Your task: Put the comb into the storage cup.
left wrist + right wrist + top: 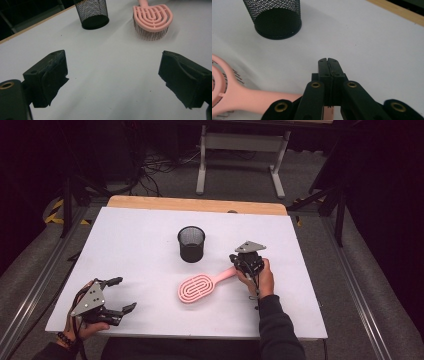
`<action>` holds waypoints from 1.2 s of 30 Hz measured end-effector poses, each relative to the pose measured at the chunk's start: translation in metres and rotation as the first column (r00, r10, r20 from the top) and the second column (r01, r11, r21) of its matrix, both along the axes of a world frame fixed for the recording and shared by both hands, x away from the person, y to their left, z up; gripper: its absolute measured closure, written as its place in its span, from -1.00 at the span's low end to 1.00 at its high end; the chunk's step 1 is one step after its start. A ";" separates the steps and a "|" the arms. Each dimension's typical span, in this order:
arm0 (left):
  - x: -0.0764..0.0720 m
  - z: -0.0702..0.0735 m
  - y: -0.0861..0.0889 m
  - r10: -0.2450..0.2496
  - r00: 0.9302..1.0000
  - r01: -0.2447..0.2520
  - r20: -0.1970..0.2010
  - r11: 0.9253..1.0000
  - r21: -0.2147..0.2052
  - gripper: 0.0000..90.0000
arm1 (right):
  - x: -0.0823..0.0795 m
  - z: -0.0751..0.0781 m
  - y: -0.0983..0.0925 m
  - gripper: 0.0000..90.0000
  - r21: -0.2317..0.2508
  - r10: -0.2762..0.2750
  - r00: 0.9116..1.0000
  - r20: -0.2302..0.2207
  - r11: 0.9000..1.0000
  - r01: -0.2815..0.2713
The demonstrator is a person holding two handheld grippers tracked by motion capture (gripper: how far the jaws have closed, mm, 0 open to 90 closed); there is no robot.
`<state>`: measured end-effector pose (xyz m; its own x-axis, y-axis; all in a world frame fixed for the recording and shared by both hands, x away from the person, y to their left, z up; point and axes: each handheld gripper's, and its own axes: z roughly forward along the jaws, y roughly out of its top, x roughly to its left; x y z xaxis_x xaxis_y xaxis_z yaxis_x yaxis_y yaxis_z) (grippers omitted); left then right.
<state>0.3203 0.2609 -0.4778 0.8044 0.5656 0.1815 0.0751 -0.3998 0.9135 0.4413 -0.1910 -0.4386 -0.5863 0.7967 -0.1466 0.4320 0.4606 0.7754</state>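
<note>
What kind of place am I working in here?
Probably a lab or recording studio, not a home: a white-topped table ringed by dark curtains, cables loose on the grey floor, metal stands and striped hazard tape beside it.

Pink hairbrush (pixel 198 288) lying bristles-down on the white surface (pixel 140 260), oval vented head toward the near left, handle running up and right into the shut right gripper (pixel 239 266) (handle end pinched under the closed jaws). Seen from the left gripper view, dark fine bristles (pixel 150 33) pressed to the surface under the looped pink ribs. Black wire-mesh cup (pixel 191 243) standing upright, open-topped, round solid base, just beyond the brush head and apart from it.
</note>
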 end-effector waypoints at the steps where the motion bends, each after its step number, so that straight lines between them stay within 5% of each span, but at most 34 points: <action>1: 0.000 0.000 0.000 0.000 1.000 0.000 0.001 1.000 0.002 -0.79 | 0.001 -0.002 0.001 1.00 -0.004 0.002 1.000 -0.008 1.000 -0.002; 16: -0.001 -0.001 0.000 -0.003 1.000 0.003 0.005 1.000 0.024 -0.80 | 0.000 -0.021 0.011 1.00 -0.092 0.021 0.992 -0.125 0.995 -0.033; 36: -0.001 -0.001 0.001 -0.006 1.000 0.006 -0.004 0.999 0.036 -0.79 | -0.023 -0.019 0.011 0.99 -0.088 0.092 0.977 -0.191 0.990 -0.110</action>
<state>0.3195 0.2617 -0.4790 0.8087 0.5537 0.1983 0.0762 -0.4330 0.8982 0.4188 -0.1800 -0.4573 -0.6873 0.7193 -0.1013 0.5118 0.5785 0.6352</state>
